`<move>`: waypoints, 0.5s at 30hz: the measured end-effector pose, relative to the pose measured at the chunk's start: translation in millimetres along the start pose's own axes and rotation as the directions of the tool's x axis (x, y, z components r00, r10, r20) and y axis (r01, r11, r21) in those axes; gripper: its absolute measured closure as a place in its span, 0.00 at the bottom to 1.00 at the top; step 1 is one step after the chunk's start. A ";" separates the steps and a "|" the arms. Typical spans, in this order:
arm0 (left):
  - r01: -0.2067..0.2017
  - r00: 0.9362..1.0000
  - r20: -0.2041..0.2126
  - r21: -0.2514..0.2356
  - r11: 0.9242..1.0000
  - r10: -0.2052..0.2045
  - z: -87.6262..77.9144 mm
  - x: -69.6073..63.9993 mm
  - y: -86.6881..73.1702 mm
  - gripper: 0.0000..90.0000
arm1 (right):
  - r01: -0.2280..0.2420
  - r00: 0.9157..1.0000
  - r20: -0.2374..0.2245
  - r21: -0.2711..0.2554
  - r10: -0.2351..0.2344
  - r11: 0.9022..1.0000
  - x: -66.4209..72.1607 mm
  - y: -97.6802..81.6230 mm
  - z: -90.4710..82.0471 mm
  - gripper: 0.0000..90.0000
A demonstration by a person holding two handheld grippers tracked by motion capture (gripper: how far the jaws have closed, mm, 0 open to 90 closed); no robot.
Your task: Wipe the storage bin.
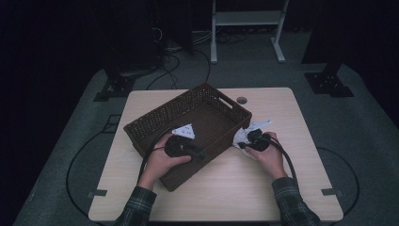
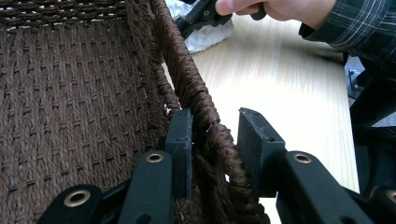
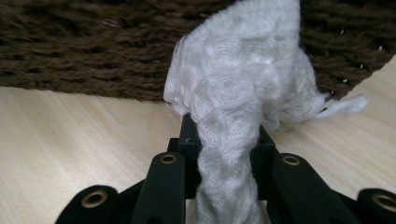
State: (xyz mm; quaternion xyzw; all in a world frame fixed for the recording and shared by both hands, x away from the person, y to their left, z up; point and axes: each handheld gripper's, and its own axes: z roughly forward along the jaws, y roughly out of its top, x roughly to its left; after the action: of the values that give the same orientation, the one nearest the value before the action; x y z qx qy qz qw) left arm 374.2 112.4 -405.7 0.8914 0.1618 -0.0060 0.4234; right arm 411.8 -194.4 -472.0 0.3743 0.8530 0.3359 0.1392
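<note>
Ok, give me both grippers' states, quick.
Left gripper: jaws astride the wicker basket wall; whether they press it cannot be told.
Right gripper: shut on the white cloth.

Basket wall (image 1: 235,123) blocks cloth (image 3: 243,88); tabletop (image 1: 244,183) nearside free.

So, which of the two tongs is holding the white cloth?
The right tongs, beside the basket, pinch the white cloth. The left tongs straddle the basket's wall instead.
</note>
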 end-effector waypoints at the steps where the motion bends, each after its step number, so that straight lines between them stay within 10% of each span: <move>1: 0.000 1.000 0.000 0.001 1.000 0.000 0.0 0.0 0.0 0.73 | -0.001 1.000 -0.003 -0.004 0.001 1.000 1.0 0.7 -1.3 0.81; 15: -0.001 1.000 0.002 0.001 1.000 0.001 -0.3 0.3 0.0 0.73 | 0.038 0.999 -0.003 -0.095 -0.038 0.995 10.3 14.8 -24.5 0.81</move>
State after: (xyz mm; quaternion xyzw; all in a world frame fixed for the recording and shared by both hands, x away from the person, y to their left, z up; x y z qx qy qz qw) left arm 374.4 112.7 -405.6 0.8916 0.1611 -0.0067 0.4232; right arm 400.8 -191.1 -443.8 0.3502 0.8434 0.3742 0.1610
